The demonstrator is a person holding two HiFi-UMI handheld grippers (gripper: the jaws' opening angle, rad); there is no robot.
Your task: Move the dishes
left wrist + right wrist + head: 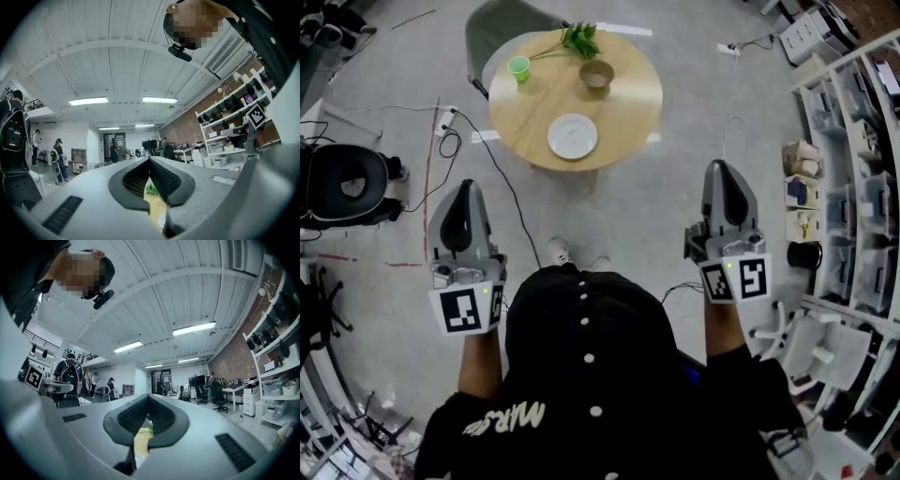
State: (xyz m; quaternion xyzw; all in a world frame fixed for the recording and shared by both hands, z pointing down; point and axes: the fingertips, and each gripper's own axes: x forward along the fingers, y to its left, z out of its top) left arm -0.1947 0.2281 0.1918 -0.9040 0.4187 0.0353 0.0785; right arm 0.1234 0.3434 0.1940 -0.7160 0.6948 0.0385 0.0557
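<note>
– Where the head view looks down, what sits on the tabletop (pixel 628 108)?
– Round wooden top. White plate (pixel 573 136) near the front edge. Brown bowl (pixel 596 74) beyond it, apart from it. Green cup (pixel 518 67) at the far left. Leafy sprig (pixel 579 39) at the far rim. Left gripper (pixel 469 186) and right gripper (pixel 719 168) are held over grey floor (pixel 675 216), well short of the table, one on each side of the person (pixel 591 375). Neither touches a dish.
– Left gripper view: state of the fingers (pixel 136 180)?
– Pressed together at the tips, nothing pinched. The slit below the tips shows a strip of wood, some green leaf and a sliver of pale rim, probably the plate.
– Right gripper view?
– Matching entry: its fingers (pixel 131 416) meet at the tips and hold nothing. The slit shows yellow wood and a speck of green. Dishes cannot be made out here.
</note>
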